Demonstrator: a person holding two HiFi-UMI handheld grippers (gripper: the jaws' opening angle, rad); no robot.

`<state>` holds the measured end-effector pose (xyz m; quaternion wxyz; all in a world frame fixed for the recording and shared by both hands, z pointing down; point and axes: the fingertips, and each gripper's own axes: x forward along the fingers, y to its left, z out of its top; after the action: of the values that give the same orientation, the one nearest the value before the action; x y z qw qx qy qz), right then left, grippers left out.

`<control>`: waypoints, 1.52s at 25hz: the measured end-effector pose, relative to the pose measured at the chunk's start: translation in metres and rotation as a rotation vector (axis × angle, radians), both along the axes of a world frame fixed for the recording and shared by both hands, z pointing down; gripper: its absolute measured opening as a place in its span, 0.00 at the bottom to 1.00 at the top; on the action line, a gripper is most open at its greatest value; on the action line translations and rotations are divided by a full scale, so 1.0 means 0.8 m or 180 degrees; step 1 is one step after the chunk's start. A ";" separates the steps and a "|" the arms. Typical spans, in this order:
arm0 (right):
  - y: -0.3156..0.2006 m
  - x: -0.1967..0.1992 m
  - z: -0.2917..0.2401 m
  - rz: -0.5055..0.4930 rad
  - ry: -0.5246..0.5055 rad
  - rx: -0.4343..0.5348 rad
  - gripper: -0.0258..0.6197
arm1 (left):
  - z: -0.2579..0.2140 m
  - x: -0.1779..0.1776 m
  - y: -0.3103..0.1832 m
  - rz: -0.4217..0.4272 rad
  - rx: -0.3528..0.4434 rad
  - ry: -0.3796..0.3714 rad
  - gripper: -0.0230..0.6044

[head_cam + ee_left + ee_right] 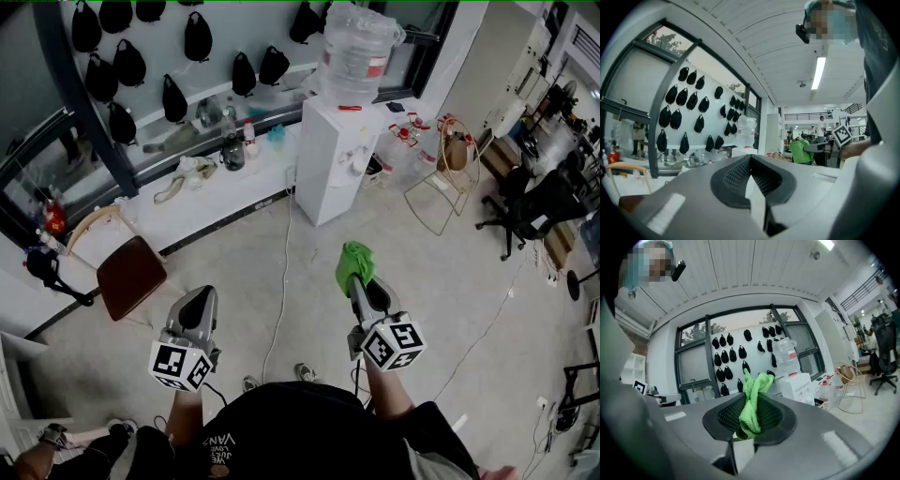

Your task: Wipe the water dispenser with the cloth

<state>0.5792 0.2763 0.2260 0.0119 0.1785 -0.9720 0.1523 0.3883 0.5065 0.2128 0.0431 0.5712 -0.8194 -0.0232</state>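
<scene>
The white water dispenser (330, 159) stands against the window ledge across the floor, with a clear bottle (359, 52) on top. My right gripper (359, 283) is held well short of it, shut on a bright green cloth (354, 262) that sticks up past the fingertips. In the right gripper view the green cloth (752, 401) is bunched between the pads of my right gripper (749, 417), with the dispenser (797, 385) far ahead. My left gripper (198, 300) is held level beside it, shut with nothing in it. The left gripper view shows my left gripper (750, 164) and the dispenser (740, 151) beyond.
A brown chair (131, 275) stands at the left by the ledge (206, 202), which carries bottles and clutter. Black bags (174, 97) hang on the window wall. A white cable (282, 281) runs across the floor. A wire stand (448, 187) and office chair (539, 206) are at the right.
</scene>
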 end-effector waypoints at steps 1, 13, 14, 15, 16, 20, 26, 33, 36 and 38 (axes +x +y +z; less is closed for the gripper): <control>0.007 -0.008 -0.001 0.0025 -0.0004 0.0008 0.15 | 0.000 -0.005 0.003 0.0069 -0.0011 -0.0007 0.04; 0.085 -0.065 -0.016 0.0310 -0.0231 -0.0075 0.15 | -0.003 -0.078 0.048 0.0476 0.0211 0.0166 0.04; 0.087 -0.070 -0.013 0.0340 -0.0228 -0.0104 0.16 | -0.004 -0.085 0.050 0.0473 0.0265 0.0210 0.04; 0.088 -0.075 -0.009 0.0363 -0.0214 -0.0143 0.16 | -0.004 -0.094 0.051 0.0465 0.0303 0.0255 0.04; 0.087 -0.081 -0.003 0.0381 -0.0191 -0.0187 0.16 | -0.002 -0.103 0.051 0.0454 0.0319 0.0301 0.04; 0.074 -0.113 0.020 0.0403 -0.0050 -0.0251 0.16 | 0.018 -0.135 0.041 0.0438 0.0255 0.0315 0.04; 0.009 -0.206 0.048 0.0406 -0.0049 -0.0285 0.16 | 0.043 -0.217 -0.011 0.0385 0.0108 0.0256 0.04; -0.092 -0.318 0.057 0.0346 -0.0042 -0.0388 0.16 | 0.036 -0.311 -0.116 0.0396 0.0038 0.0235 0.04; -0.133 -0.350 0.060 0.0351 -0.0041 -0.0401 0.16 | 0.041 -0.345 -0.157 0.0391 0.0025 0.0224 0.04; -0.155 -0.367 0.064 0.0389 -0.0023 -0.0432 0.16 | 0.044 -0.369 -0.180 0.0359 0.0022 0.0269 0.04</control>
<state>0.2854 0.1526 0.2774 0.0112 0.2357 -0.9468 0.2189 0.0934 0.3626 0.2479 0.0769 0.6150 -0.7833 -0.0476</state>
